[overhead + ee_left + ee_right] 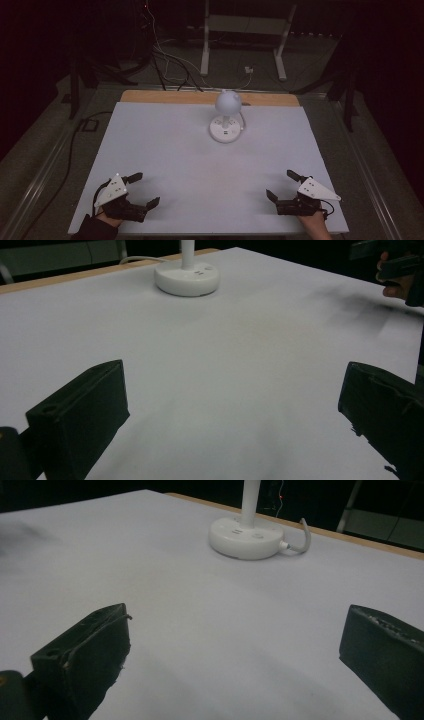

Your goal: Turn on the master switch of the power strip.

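Lamp [227, 116] stands well ahead of both spread grippers, seemingly untouched.

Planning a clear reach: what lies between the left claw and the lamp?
Nothing: in the high view, only bare white table separates the left claw from the lamp.

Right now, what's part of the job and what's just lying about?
In the job: desk lamp, standing at the far middle of the table; left gripper and right gripper, jaws open, at the near edge.

Lying about: cables and white stand on the floor beyond.
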`<state>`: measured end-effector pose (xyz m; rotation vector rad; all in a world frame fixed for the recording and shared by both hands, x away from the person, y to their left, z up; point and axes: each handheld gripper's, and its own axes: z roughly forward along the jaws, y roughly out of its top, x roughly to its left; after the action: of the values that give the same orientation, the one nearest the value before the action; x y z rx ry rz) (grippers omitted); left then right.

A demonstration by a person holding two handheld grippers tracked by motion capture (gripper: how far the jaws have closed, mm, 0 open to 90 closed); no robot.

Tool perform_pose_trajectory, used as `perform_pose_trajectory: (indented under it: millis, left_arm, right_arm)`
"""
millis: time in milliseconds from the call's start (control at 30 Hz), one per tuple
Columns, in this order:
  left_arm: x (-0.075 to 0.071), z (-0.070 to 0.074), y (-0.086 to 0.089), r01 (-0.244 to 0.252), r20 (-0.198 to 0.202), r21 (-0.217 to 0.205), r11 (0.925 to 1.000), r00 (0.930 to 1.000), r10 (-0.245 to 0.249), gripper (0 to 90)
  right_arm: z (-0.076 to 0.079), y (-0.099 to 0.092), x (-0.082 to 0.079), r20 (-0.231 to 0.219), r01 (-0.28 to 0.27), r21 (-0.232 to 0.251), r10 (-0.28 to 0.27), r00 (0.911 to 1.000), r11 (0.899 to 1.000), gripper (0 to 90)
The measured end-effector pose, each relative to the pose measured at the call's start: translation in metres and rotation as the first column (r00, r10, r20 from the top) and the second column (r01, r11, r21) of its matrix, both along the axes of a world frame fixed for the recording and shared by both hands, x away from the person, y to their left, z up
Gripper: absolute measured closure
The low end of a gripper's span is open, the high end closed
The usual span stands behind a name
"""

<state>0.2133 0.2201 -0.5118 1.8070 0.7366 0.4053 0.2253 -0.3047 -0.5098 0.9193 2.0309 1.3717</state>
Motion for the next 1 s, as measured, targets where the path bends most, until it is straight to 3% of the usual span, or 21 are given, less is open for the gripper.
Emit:
perform_pose_trajectory:
  millis: [233, 533, 867, 1000]
  left_arm:
    - [-0.0005, 0.0005, 0.0007, 0.000, 0.005, -0.001, 1.0000, 1.0000, 0.000, 0.2]
    - [-0.0012, 0.0009, 0.0012, -0.001, 0.007, -0.001, 1.0000, 1.0000, 0.001, 0.2]
    - [-0.0019, 0.0011, 0.0005, 0.003, 0.008, -0.001, 1.0000, 1.0000, -0.003, 0.2]
    - [-0.0022, 0.0014, 0.0009, 0.004, 0.010, -0.002, 1.0000, 0.9999, -0.004, 0.2]
  right_arm:
    - [-0.0007, 0.0030, -0.0005, -0.010, -0.008, -0.027, 0.007, 0.9999, 1.000, 0.1]
    - [0.0021, 0.0060, -0.0013, -0.021, -0.002, -0.025, 0.001, 0.9998, 1.000, 0.1]
    - [0.0064, 0.0075, 0.0018, -0.073, 0.026, -0.027, -0.028, 0.9969, 0.999, 0.1]
    - [0.0069, 0.0078, 0.0055, -0.102, 0.011, -0.031, -0.014, 0.9947, 0.999, 0.1]
